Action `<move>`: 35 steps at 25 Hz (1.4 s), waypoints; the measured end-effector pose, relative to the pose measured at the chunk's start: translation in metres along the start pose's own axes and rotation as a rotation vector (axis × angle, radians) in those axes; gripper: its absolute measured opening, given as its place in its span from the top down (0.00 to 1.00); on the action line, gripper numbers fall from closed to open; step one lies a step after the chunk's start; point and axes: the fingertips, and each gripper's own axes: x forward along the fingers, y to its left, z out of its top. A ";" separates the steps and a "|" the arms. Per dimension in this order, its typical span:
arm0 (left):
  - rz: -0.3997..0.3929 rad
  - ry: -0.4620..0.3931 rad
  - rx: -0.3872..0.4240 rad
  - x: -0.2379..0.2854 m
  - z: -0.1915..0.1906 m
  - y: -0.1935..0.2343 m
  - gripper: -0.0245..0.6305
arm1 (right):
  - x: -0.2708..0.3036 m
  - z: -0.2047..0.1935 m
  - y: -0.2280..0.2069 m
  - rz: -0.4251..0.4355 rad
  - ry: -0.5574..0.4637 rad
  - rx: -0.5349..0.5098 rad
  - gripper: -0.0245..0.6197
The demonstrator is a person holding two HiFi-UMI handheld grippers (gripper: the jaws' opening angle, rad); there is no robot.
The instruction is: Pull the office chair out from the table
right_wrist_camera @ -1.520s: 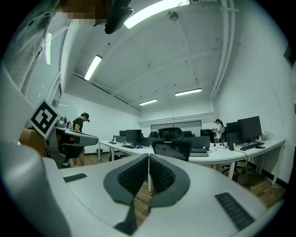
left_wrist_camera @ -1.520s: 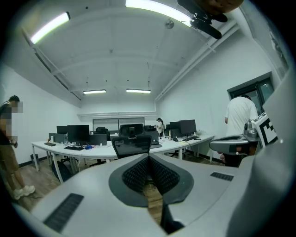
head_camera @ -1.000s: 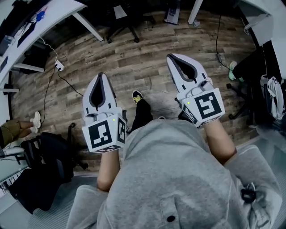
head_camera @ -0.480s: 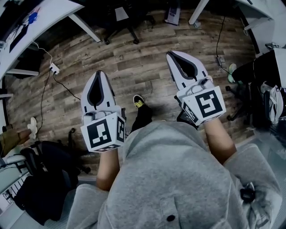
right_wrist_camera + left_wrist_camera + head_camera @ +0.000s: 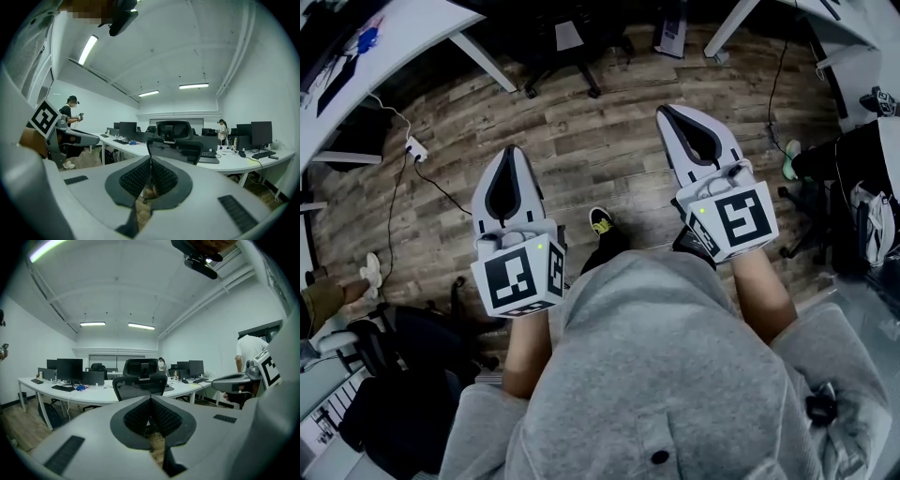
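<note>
The wood floor (image 5: 581, 141) is the biggest thing here, and a wide bare patch of it lies open between the person and the far desks, with lots of room to move. The long white table (image 5: 412, 23) curves along the far left, and its round near edge shows in the left gripper view (image 5: 89, 395). The office chair (image 5: 567, 42) is far away at the top of the head view. It sits between two white table legs (image 5: 484, 58), with its wheels on the floor. In both gripper views the office chair (image 5: 140, 383) (image 5: 176, 140) is straight ahead, with its back to us and its seat pushed in close to the table's edge. Dark screens (image 5: 69, 369) stand on the table behind it. A black chair (image 5: 403, 366) crowds the near left edge, and another black chair (image 5: 834, 178) crowds the right edge. The left gripper (image 5: 512, 150) (image 5: 150, 397) and the right gripper (image 5: 664, 111) (image 5: 151, 159) are held out side by side above the open floor, well apart from the office chair. Both have their jaws clenched tight together with nothing in them. A thin cord (image 5: 417, 173) trails across the floor on the left. A small shoe (image 5: 601, 221) peeks out between the two grippers.
</note>
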 end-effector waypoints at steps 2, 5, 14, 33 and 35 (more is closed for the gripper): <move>-0.006 -0.003 0.001 0.007 0.001 0.008 0.95 | 0.010 0.001 0.001 -0.005 -0.001 -0.001 0.92; -0.020 -0.011 0.005 0.015 0.004 0.017 0.95 | 0.022 0.005 0.001 -0.018 -0.003 0.001 0.92; -0.032 -0.032 -0.007 0.039 0.018 0.048 0.95 | 0.061 0.022 0.006 -0.026 -0.020 -0.009 0.92; -0.059 -0.048 0.001 0.045 0.022 0.056 0.95 | 0.079 0.030 0.009 -0.030 -0.040 -0.023 0.92; -0.057 -0.050 0.004 0.049 0.024 0.056 0.95 | 0.082 0.030 0.005 -0.030 -0.042 -0.023 0.92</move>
